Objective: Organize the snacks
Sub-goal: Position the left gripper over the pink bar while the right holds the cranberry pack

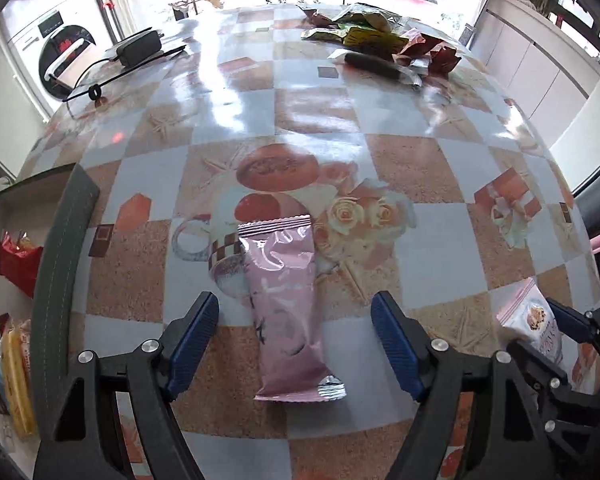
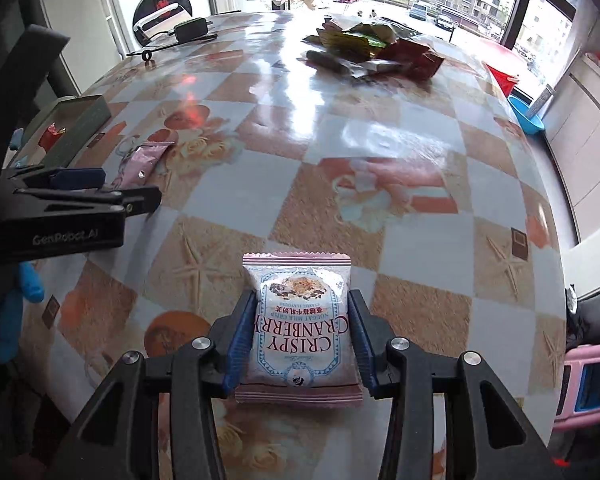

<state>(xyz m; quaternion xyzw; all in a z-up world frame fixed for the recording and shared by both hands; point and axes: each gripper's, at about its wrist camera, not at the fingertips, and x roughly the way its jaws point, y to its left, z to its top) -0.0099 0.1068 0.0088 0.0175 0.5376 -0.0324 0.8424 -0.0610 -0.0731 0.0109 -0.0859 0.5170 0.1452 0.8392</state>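
Observation:
A long pink foil snack packet (image 1: 288, 312) lies flat on the patterned table between the two fingers of my left gripper (image 1: 294, 320), which is open around it without touching. The same packet shows in the right wrist view (image 2: 140, 162). My right gripper (image 2: 302, 322) is shut on a white and pink "Crispy Cranberry" packet (image 2: 300, 328), held by its sides just above the table; it also shows at the right edge of the left wrist view (image 1: 536, 328). A grey box (image 1: 56, 264) with several snacks inside stands at the left.
A pile of loose snack packets (image 1: 380, 44) lies at the far side of the table. A black power adapter (image 1: 138, 48) with its cable lies at the far left. The table edge curves close on the right, with a pink object (image 2: 588, 384) beyond it.

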